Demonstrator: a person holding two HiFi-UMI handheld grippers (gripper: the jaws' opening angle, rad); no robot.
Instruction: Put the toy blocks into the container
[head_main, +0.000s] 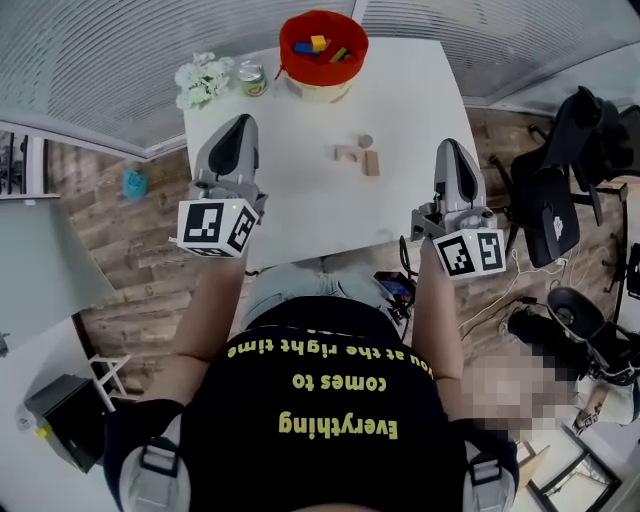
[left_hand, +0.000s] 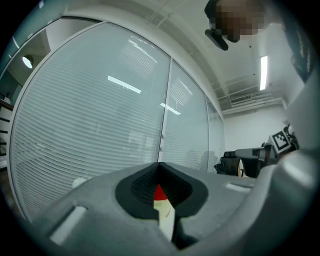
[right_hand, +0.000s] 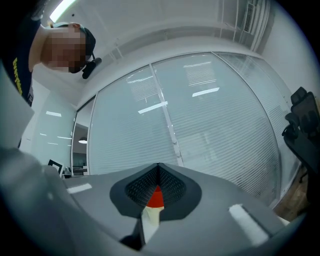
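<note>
A red container (head_main: 322, 52) with a cream base stands at the far edge of the white table (head_main: 290, 200) and holds several coloured blocks. Three wooden blocks (head_main: 358, 155) lie on the table right of centre. My left gripper (head_main: 238, 122) hovers over the table's left side with its jaws together and nothing in them. My right gripper (head_main: 452, 146) hangs at the table's right edge, also shut and empty. In the left gripper view the jaws of the left gripper (left_hand: 159, 165) meet at the tip, and a sliver of the container (left_hand: 159, 193) shows below. The right gripper (right_hand: 158, 166) frames the same container (right_hand: 156, 198).
A bunch of white flowers (head_main: 203, 80) and a small can (head_main: 253, 78) stand at the table's far left corner. A black office chair (head_main: 560, 190) and cables crowd the floor to the right. A blue object (head_main: 135, 183) lies on the floor to the left.
</note>
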